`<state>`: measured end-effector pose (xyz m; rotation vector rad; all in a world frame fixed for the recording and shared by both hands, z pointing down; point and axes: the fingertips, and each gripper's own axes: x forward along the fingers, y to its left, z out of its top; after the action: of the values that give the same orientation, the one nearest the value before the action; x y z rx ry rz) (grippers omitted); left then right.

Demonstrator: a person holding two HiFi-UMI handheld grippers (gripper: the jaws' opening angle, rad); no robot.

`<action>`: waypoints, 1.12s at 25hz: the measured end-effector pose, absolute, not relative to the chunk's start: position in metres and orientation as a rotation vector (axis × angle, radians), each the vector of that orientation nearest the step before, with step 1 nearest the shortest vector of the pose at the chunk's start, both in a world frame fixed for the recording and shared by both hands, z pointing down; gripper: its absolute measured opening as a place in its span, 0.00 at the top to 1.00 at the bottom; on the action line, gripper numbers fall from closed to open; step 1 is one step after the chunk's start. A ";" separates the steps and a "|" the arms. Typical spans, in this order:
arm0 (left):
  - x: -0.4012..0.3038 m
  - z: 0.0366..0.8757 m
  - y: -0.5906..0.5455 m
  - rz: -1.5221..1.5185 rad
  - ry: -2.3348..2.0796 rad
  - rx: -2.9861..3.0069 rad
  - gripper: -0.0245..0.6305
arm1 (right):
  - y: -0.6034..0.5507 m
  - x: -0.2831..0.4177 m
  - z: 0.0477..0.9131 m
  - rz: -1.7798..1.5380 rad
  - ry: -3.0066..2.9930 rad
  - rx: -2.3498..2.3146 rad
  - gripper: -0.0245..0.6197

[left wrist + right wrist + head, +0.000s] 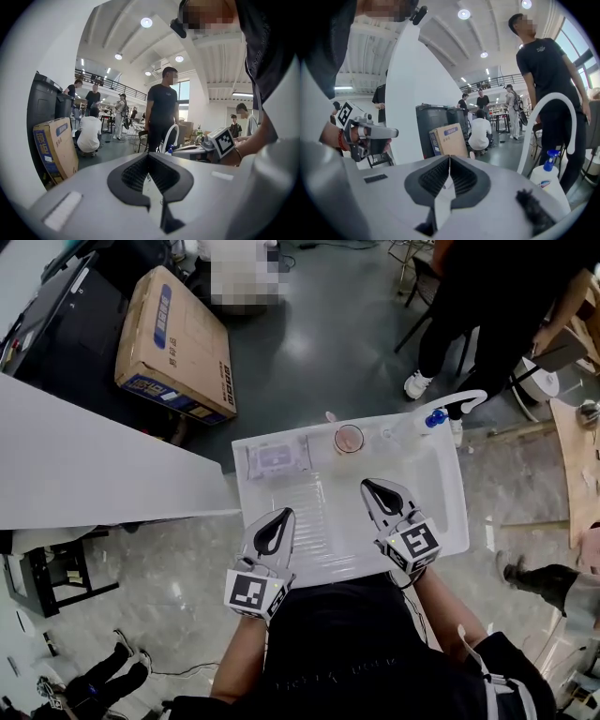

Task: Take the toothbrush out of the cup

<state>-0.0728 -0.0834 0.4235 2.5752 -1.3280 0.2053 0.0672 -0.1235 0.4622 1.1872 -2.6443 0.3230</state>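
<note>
Cup (349, 439) at the white table's (441, 493) far edge, toothbrush (330, 417) poking out; right gripper (370, 487) near it, not touching, fingers together, empty; left gripper (281, 517) further back, fingers together, empty

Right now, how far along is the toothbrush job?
Done: nothing yet. The toothbrush looks to be standing in the cup at the back of the white basin.
In hand: nothing. The left gripper and right gripper are both shut and empty, short of the cup.
Left: reach the cup, open, grip the toothbrush and lift it out.
</note>
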 end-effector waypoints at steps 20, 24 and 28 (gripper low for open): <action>-0.080 0.441 -0.084 0.245 -1.337 2.518 0.95 | -0.209 0.051 0.530 0.259 -2.545 1.203 0.94; -0.076 0.443 -0.086 0.254 -1.329 2.519 0.95 | -0.216 0.053 0.541 0.277 -2.528 1.203 0.94; -0.078 0.444 -0.089 0.259 -1.326 2.508 0.95 | -0.221 0.051 0.548 0.284 -2.516 1.188 0.94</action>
<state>-0.0777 -0.0887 0.4438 2.5085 -1.3264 0.2590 0.0506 -0.2210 0.5480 1.1875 -2.5158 0.2838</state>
